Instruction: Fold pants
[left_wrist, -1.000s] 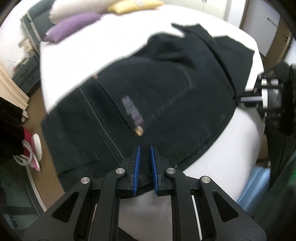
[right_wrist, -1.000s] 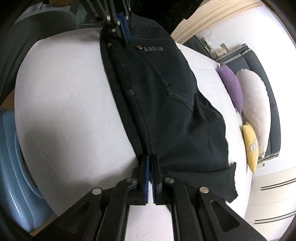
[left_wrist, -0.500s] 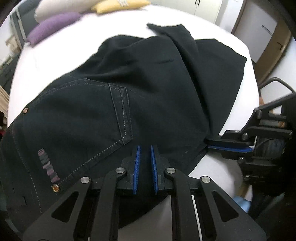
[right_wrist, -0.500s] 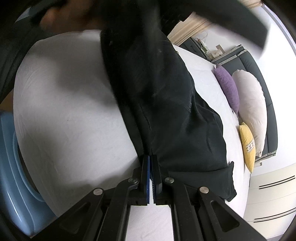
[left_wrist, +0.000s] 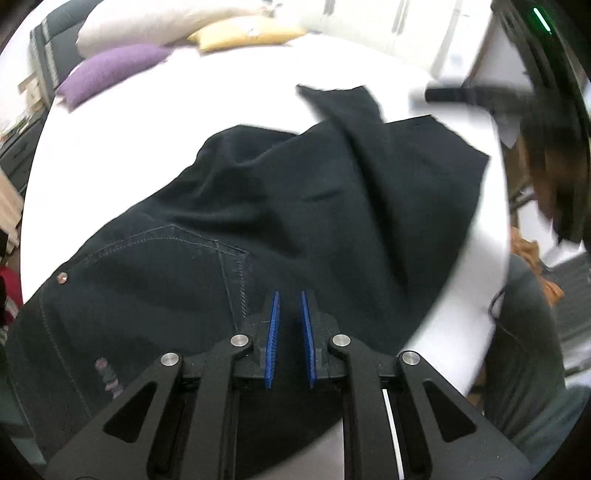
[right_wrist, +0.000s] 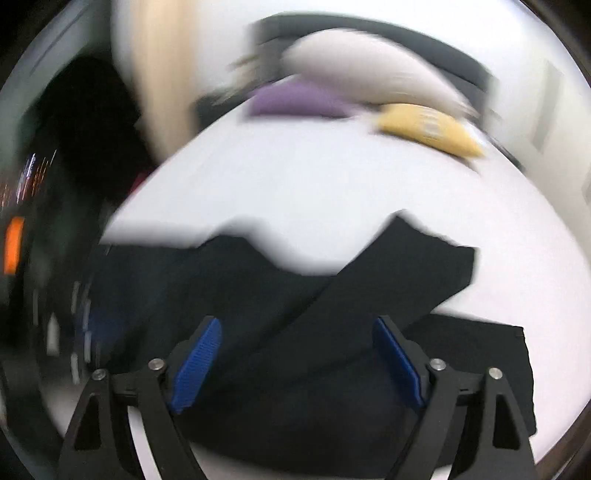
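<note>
Black pants (left_wrist: 258, 229) lie rumpled on a white bed (left_wrist: 207, 96), back pocket up, legs stretched to the far right. My left gripper (left_wrist: 289, 302) hovers low over the seat of the pants with a narrow gap between its blue pads, and I see no cloth between them. In the blurred right wrist view the pants (right_wrist: 295, 325) lie below my right gripper (right_wrist: 295, 332), which is wide open and empty.
Purple (left_wrist: 110, 70), white (left_wrist: 155, 18) and yellow (left_wrist: 243, 33) pillows lie at the head of the bed. A blurred dark bar (left_wrist: 476, 96) crosses the upper right. The bed edge drops off at the right, beside dark furniture (left_wrist: 524, 354).
My right gripper let go of the pants, opened wide and swung fast to face the pillows. My left gripper moved further over the pants, its narrow gap unchanged. The pants now lie rumpled.
</note>
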